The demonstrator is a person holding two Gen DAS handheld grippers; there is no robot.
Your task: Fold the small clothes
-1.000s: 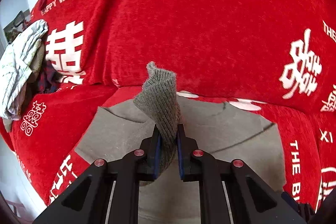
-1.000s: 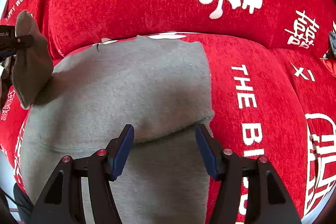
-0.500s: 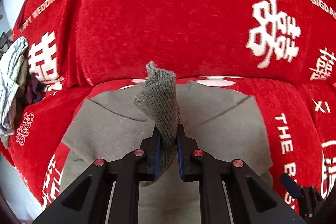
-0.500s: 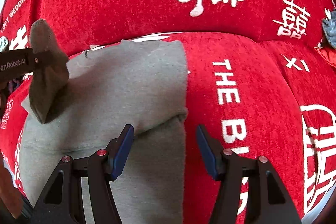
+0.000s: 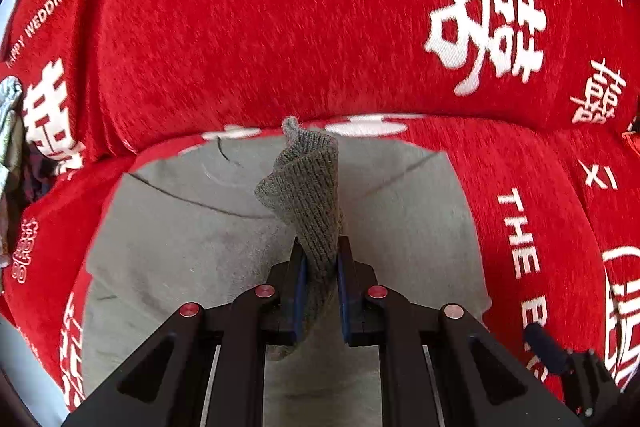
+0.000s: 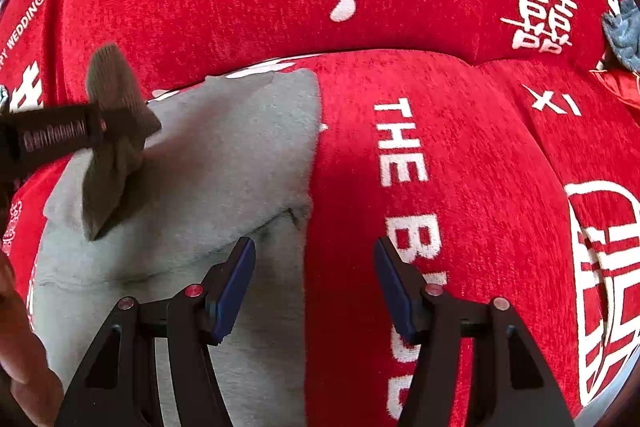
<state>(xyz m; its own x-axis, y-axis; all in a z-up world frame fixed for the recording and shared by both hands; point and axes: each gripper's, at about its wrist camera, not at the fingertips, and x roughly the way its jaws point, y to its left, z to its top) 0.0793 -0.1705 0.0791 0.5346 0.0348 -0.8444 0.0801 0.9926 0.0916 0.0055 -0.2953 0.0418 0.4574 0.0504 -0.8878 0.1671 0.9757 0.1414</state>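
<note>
Pinching a ribbed grey cuff (image 5: 308, 203), left jaws closed.

The right gripper (image 6: 315, 287) is at six o'clock, and its two blue pads (image 6: 234, 287) stand far apart with nothing between them. Under it lies a gray garment (image 6: 224, 163) spread on a red cover (image 6: 480, 155) with white words and signs. The garment's right edge runs between the pads. At nine o'clock the left gripper (image 6: 96, 127) pinches a brownish-gray knitted cuff (image 6: 114, 147), lifted up above the gray garment. At three o'clock, far off near the edge, sits a small blue cloth (image 6: 624, 31).
</note>
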